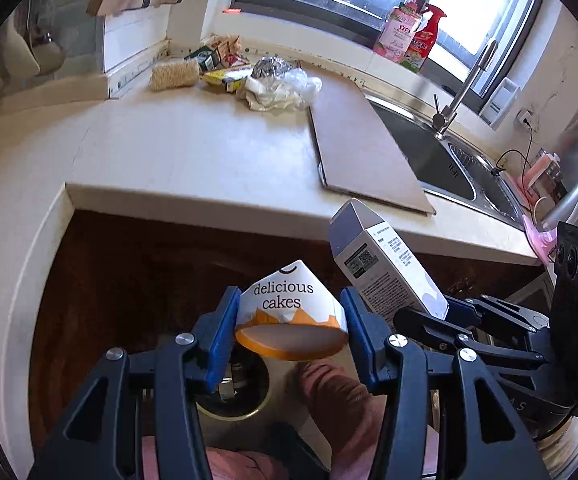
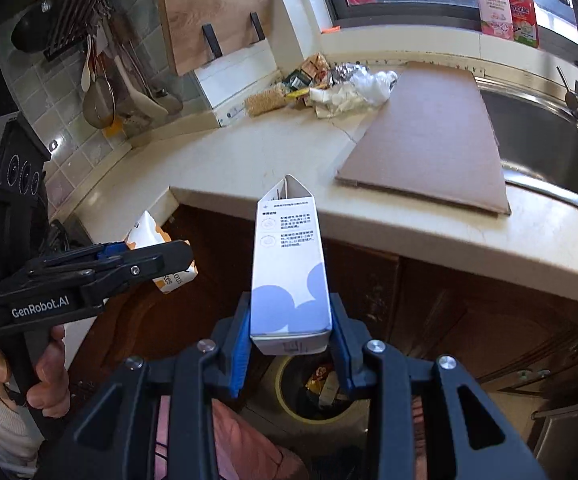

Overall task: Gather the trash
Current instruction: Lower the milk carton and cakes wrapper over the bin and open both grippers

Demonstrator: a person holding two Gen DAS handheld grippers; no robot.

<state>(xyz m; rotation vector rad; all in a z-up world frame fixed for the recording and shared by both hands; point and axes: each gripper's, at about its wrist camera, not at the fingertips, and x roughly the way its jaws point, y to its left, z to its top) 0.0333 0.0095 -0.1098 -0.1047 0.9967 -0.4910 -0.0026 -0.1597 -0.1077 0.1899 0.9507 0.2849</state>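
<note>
My left gripper [image 1: 289,320] is shut on a white and orange cake wrapper [image 1: 289,308] printed "delicious cakes". It hangs in front of the counter edge, above a round trash bin [image 1: 233,404] on the floor. My right gripper [image 2: 291,332] is shut on a tall white carton with blue blobs [image 2: 289,272], held upright. The bin [image 2: 321,392] lies directly below it, with wrappers inside. In the left wrist view the carton [image 1: 385,264] and right gripper [image 1: 441,316] sit just to the right. In the right wrist view the left gripper [image 2: 173,254] holds the wrapper [image 2: 169,272] at left.
More trash is piled at the back of the counter [image 1: 209,148]: crumpled white plastic [image 1: 285,88], foil [image 1: 271,67], snack packets [image 1: 221,60] and a noodle block [image 1: 175,74]. A cardboard sheet [image 1: 365,148] lies beside the steel sink [image 1: 449,160]. Brown cabinet doors [image 2: 469,300] stand below.
</note>
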